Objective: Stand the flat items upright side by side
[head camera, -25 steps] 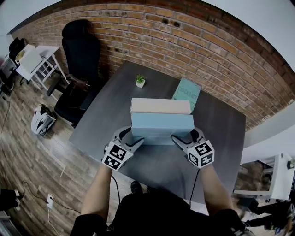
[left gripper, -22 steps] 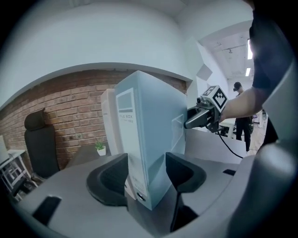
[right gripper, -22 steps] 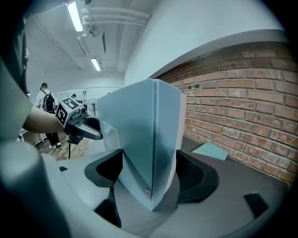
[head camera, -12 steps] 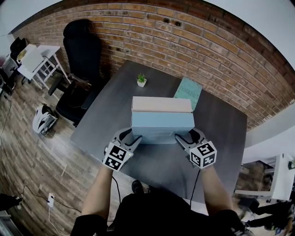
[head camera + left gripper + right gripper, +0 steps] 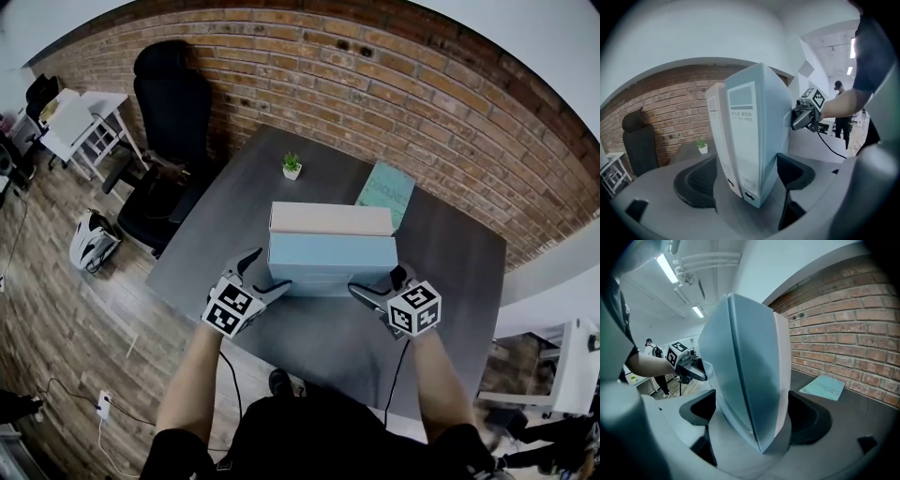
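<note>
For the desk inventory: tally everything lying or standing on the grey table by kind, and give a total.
File boxes, upright side by side: 2, the blue file box and the beige file box
Teal folder, lying flat: 1
Potted plant: 1
Total: 4

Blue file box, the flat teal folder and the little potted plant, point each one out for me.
blue file box (image 5: 333,251): head view, on its upward-facing side.
teal folder (image 5: 384,192): head view, middle of its cover.
potted plant (image 5: 292,163): head view, on its green leaves.
</note>
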The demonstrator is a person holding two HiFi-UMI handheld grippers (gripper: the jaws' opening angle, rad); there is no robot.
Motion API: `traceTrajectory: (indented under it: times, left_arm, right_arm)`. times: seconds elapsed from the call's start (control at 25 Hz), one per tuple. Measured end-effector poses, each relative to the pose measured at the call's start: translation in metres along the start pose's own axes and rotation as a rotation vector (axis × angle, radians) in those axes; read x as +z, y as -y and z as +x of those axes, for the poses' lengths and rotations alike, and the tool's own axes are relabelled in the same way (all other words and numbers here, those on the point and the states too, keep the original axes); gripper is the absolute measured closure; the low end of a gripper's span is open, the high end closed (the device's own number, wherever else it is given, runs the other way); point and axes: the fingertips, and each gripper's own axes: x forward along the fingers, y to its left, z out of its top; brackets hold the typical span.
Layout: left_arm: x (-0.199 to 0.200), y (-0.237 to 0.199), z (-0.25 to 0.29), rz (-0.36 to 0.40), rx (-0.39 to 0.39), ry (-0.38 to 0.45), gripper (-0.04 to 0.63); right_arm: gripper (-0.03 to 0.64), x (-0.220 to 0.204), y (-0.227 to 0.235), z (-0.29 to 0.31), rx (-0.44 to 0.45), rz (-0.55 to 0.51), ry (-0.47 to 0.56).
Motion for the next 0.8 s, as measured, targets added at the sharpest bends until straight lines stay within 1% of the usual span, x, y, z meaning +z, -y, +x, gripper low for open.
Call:
traceTrajectory:
  times: [0.12,0.24,0.36,0.48,0.6,0.68,0.76,0.8]
  left_arm:
    - [0.001,0.001,0.004,-0.002,-0.041,-0.024,0.186]
    - [0.002,0.006,0.004,-0.012,-0.057,-0.011,0.186]
    - [0.002,0.011,0.003,0.0,-0.054,-0.003,0.186]
    - [0.007,0.011,-0.003,-0.015,-0.028,0.035,0.186]
    - [0.01,0.011,-0.017,-0.074,0.005,0.088,0.187]
    - [0.017,0.011,-0.031,-0.15,0.029,0.142,0.195]
    - [0.03,0.009,-0.045,-0.218,0.052,0.212,0.237]
    - [0.036,0.007,-0.051,-0.237,0.063,0.24,0.264]
  right_arm:
    - [0.13,0.002,0.0,0.011,0.019,-0.005,0.005]
    - [0.13,0.001,-0.001,0.014,0.012,0.006,0.016]
    - [0.13,0.002,-0.004,0.011,-0.007,0.0,0.014]
    - [0.13,0.007,-0.005,-0.002,-0.057,0.016,0.03]
    - [0.13,0.009,-0.003,-0.021,-0.126,0.079,0.069]
    - [0.13,0.004,-0.001,-0.037,-0.186,0.15,0.094]
    - [0.132,-0.001,0.002,-0.052,-0.247,0.242,0.13]
    - [0.14,-0.003,0.001,-0.058,-0.27,0.283,0.152]
